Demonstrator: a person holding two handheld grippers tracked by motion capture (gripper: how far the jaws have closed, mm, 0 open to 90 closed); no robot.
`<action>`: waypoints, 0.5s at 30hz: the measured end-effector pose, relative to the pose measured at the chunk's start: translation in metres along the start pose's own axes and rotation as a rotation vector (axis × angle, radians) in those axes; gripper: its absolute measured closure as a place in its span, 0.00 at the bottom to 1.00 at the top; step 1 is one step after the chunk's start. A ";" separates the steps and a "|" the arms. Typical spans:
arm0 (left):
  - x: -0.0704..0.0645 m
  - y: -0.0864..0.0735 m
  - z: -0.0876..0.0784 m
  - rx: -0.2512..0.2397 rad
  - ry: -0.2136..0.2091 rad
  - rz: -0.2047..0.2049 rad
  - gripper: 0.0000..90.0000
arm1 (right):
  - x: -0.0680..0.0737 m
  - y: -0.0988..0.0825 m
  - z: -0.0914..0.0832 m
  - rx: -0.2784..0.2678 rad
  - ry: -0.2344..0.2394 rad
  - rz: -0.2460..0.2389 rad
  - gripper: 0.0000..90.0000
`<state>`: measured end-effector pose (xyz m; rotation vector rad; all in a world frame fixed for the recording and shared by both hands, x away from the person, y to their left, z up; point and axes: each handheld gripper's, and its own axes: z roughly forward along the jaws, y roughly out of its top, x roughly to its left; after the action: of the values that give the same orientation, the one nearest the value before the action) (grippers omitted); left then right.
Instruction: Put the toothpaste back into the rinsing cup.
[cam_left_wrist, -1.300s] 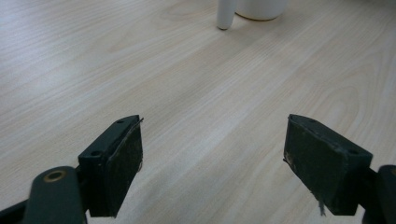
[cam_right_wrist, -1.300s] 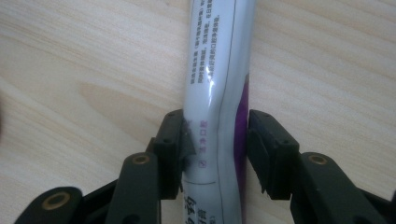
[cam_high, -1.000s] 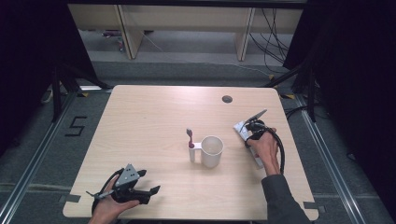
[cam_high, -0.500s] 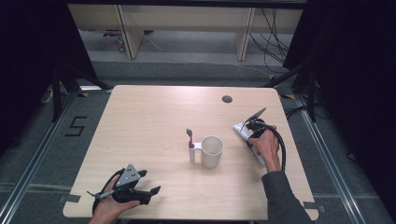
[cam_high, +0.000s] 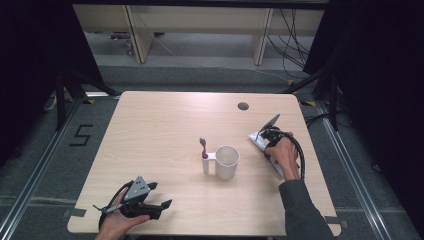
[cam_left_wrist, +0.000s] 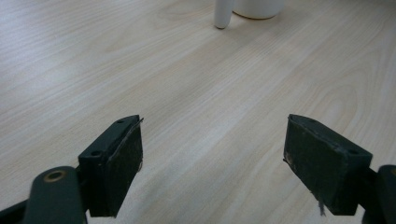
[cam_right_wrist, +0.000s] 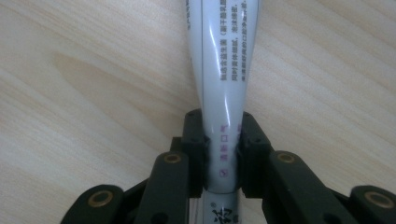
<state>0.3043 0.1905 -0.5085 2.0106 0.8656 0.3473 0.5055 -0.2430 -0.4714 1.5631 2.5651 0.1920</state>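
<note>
Between the earlier high views and this one we see almost nothing shifted: our right hand has only nudged a touch along the tube, and the tube, cup and left gripper lie where they did. What we are working on is the white toothpaste tube (cam_right_wrist: 219, 79), which lies on the right side of the wooden table (cam_high: 160, 130), well right of the cup and near the table's right edge; in the high view part of it (cam_high: 257, 138) shows white beyond our right hand. Our right gripper (cam_right_wrist: 222, 154) has its two black jaws pressed against the tube's sides, pinching its narrow part, with printed text running up the tube's broader body away from us. From above, that right gripper (cam_high: 272, 134) sits under our hand with its cable looping back toward the sleeve. Near the table's middle stands a white cup (cam_high: 227, 162), and just left of it a white holder carries a toothbrush (cam_high: 203, 148) with a dark red head, standing upright. Our left gripper (cam_high: 150, 200) rests at the table's near left edge, well apart from all of this; its jaws stand wide apart over bare wood (cam_left_wrist: 212, 154), gripping nothing.
</note>
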 end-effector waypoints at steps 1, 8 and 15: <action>0.000 -0.001 0.001 -0.009 0.001 -0.002 0.22 | 0.001 0.000 0.000 0.009 -0.003 0.010 0.85; -0.001 0.000 -0.001 0.004 0.001 -0.001 0.22 | -0.005 0.001 0.002 -0.005 0.007 -0.089 0.85; 0.000 0.001 0.000 -0.002 0.004 -0.012 0.22 | -0.008 -0.010 -0.003 -0.051 0.077 -0.042 0.86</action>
<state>0.3047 0.1901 -0.5081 2.0028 0.8797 0.3451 0.4999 -0.2553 -0.4701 1.5116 2.6256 0.3170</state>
